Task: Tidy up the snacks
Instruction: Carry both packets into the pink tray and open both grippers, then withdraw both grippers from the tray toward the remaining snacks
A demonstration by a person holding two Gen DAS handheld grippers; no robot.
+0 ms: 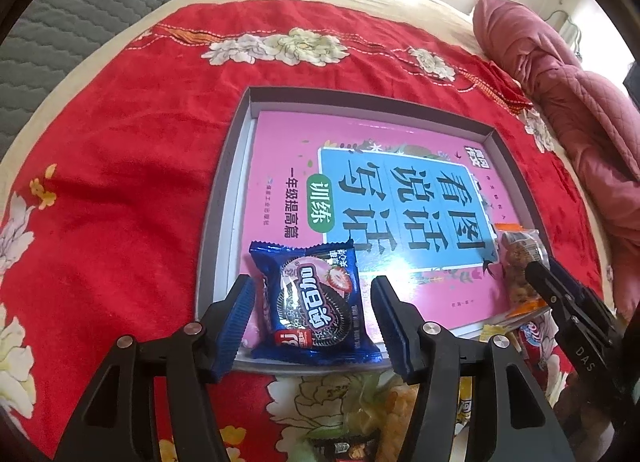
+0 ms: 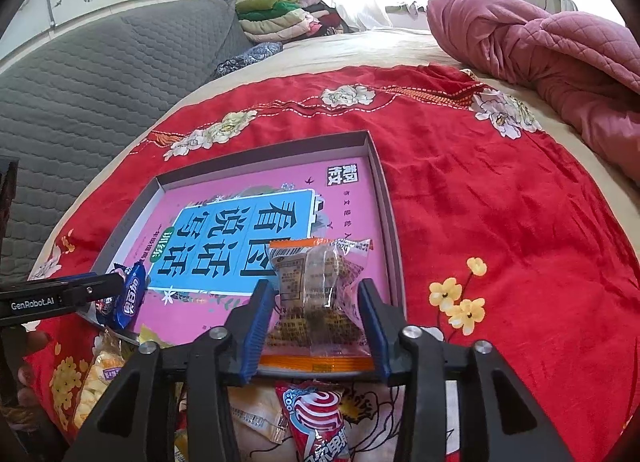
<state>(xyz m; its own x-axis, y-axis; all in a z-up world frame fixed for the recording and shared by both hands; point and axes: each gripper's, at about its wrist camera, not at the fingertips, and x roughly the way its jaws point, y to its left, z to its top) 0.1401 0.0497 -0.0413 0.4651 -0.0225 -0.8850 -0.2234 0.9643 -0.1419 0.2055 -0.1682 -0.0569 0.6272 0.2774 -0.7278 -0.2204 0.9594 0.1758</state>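
Observation:
A shallow grey box [image 1: 224, 182] [image 2: 378, 166] with a pink book [image 1: 280, 166] [image 2: 352, 198] in it lies on the red floral blanket. A blue cookie packet [image 1: 316, 302] [image 2: 130, 298] lies at the box's near left corner, between the fingers of my open left gripper [image 1: 312, 322], which touch neither side. A clear, orange-trimmed snack packet [image 2: 316, 298] [image 1: 520, 262] lies at the near right corner. My right gripper [image 2: 316, 326] straddles it, pads close to its sides, without a visible squeeze.
Loose snacks lie on the blanket before the box: a red-and-white swirl packet [image 2: 316, 418] [image 1: 536, 338], a yellow puffed-snack bag [image 2: 96, 378], a pale packet [image 2: 256, 410]. A pink quilt [image 2: 552, 46] is at the right, a grey quilted cushion [image 2: 100, 74] at the left.

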